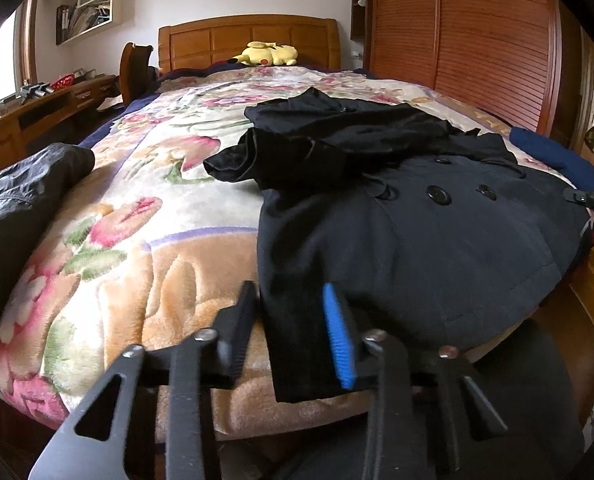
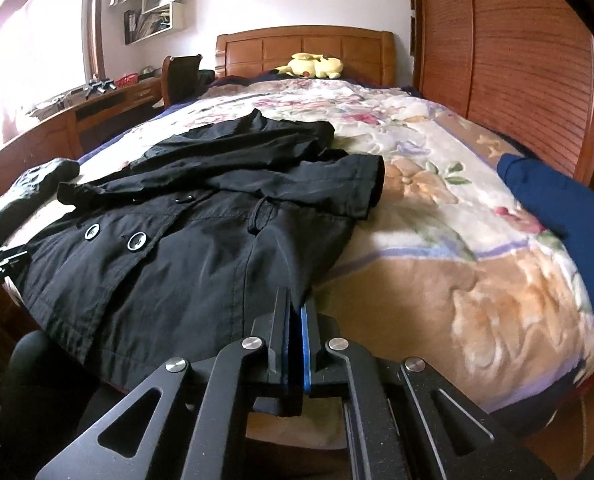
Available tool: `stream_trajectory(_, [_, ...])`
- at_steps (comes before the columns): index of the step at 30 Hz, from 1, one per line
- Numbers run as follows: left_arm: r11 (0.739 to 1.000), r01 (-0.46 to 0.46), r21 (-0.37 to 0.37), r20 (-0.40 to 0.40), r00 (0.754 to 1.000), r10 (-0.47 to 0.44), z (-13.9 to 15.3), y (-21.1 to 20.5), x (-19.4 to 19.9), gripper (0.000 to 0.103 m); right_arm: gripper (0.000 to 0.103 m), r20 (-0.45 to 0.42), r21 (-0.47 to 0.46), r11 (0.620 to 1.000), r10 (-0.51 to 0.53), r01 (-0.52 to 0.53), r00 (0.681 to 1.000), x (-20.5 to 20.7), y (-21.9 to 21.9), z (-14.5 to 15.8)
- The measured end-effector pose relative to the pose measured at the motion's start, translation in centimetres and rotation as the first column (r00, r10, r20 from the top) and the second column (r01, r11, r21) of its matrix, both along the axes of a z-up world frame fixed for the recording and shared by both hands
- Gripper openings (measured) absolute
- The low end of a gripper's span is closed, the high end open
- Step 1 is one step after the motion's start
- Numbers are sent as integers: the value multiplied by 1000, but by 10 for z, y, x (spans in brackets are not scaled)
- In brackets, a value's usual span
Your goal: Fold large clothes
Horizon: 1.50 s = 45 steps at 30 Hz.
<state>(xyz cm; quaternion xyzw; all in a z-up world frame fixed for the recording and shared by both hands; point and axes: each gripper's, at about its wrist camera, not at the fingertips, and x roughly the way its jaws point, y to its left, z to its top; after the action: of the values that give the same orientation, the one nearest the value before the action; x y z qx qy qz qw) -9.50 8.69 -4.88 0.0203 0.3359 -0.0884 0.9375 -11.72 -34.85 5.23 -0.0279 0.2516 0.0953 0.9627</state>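
- Black coat [image 1: 409,232] lies buttons-up across the floral blanket [image 1: 145,184] on the bed, hem hanging over the near edge toward both grippers, collar and sleeves bunched at the far end toward the headboard [image 1: 249,40]
- Long axis runs straight away from the jaws, hem near, shoulders far, so any fold from here would go up the bed
- Right gripper [image 2: 295,312] has its jaws clamped tight on the hem's right corner; cloth disappears right into the pinch
- Left gripper [image 1: 293,308] straddles the hem's left corner with the strip of cloth between its jaws; a gap shows on the black finger's side, so I can't call it a firm grip yet
- Both hands sit level at the hem, one on each corner, neither nearer the collar
- Off to the sides, a dark bundle [image 1: 21,204] on the left and a blue garment [image 2: 565,216] on the right lie well apart from the coat
- Yellow plush toy [image 1: 267,54] rests far off by the headboard
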Motion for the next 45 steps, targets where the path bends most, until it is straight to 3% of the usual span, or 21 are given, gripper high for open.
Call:
stream_trajectory(2, [1000,2,1,1,1000,-2,2,-1,-1,17,15,-8,2,1000,0,0,1000,3,2,-1])
stream_trajectory(5, [1000,11,-8,6,1000,-11,6,-1,-2,10,53,-38,8,1000,12,-12,999,13,7,-6])
stream_trajectory(6, [1000,11,-5,12,1000,-11,7,-2,-2,9,61,-46,10,1000,14,-13,999,15,8,-8])
stream_trajectory(8, [1000,11,0,26,1000,-11,11,-3,-4,7,62,-62,0,1000,17,-17,998,20,10,-11])
stream_trajectory(11, [1000,11,-9,55,998,-10,19,-3,-9,6,62,-100,-13,1000,15,-16,995,28,12,-17])
stream_trajectory(13, [1000,13,-24,87,996,-10,29,-1,-13,5,45,-109,-2,999,41,-41,993,30,12,-18])
stream_trajectory(14, [999,11,-31,103,995,-8,34,0,-15,5,22,-115,11,997,75,-75,991,31,14,-17])
stream_trajectory(15, [999,12,-38,116,993,-7,39,0,-17,5,14,-109,14,995,98,-97,989,29,15,-14])
stream_trajectory(17, [999,12,-42,148,989,-6,52,0,-22,5,8,-75,7,993,117,-116,990,23,15,-7])
stream_trajectory(27, [998,31,-49,297,955,-16,120,5,-55,4,5,130,85,982,158,-169,979,-22,-6,68])
stream_trajectory(36, [998,22,-62,414,910,5,178,20,-80,4,5,269,48,974,200,-221,942,-71,-15,125])
stream_trajectory(45, [995,36,-91,466,885,11,205,35,-98,4,5,354,21,972,211,-234,911,-111,-28,148])
